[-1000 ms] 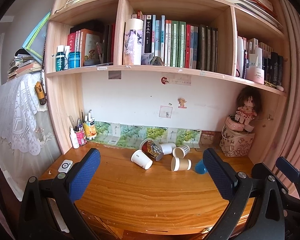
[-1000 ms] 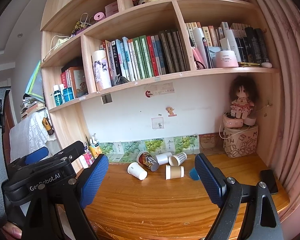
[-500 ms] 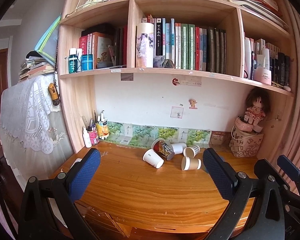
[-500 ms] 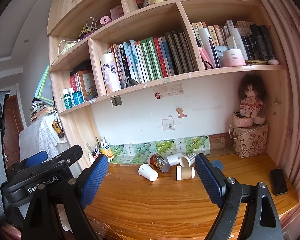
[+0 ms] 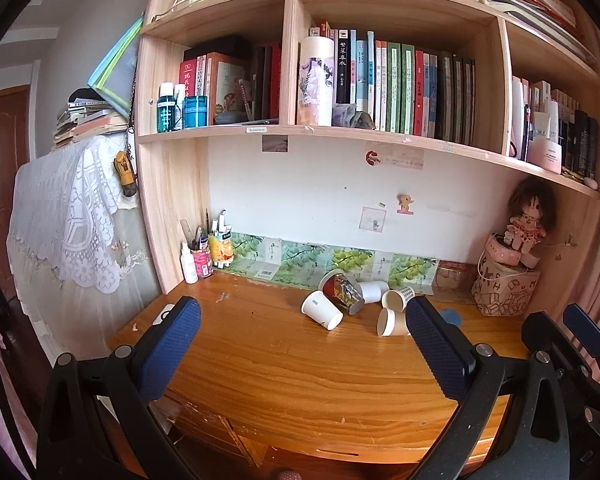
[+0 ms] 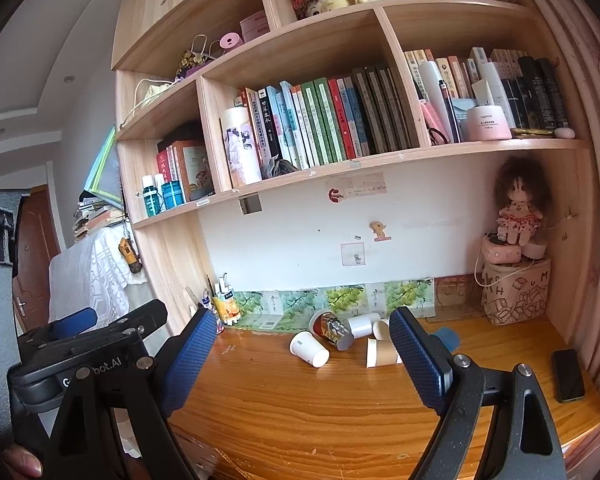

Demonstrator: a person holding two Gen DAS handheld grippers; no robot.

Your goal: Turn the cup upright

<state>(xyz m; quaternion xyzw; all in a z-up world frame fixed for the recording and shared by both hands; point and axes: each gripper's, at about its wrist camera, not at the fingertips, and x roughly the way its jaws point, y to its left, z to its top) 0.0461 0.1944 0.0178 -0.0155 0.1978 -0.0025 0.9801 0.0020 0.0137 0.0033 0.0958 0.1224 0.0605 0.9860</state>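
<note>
Wooden desk (image 5: 300, 380) under a wall shelf (image 5: 340, 132) packed with books; lace-draped unit to the left, curtain on the right. Five cups lay tipped in a cluster near the back wall: white cup (image 5: 326, 314), printed cup (image 5: 342, 291), small white cup (image 5: 370, 291), checkered cup (image 5: 398, 298), brown cup (image 5: 392, 322). Brown cup's base was hidden behind the left gripper's right pad in the left view; in the right view the right gripper's pad cut it off too. A blue object (image 6: 446, 338) behind that pad was hard to identify. Phone (image 6: 567, 374) sat near the desk's right edge, doll (image 5: 526, 220) on a box in the right corner, pen pot (image 5: 202, 260) back left. Left gripper (image 5: 300, 356) and right gripper (image 6: 300, 356) both spread wide, holding nothing, hanging over the front edge, well apart from the cups. Bare wood lay between grippers and cups.
</note>
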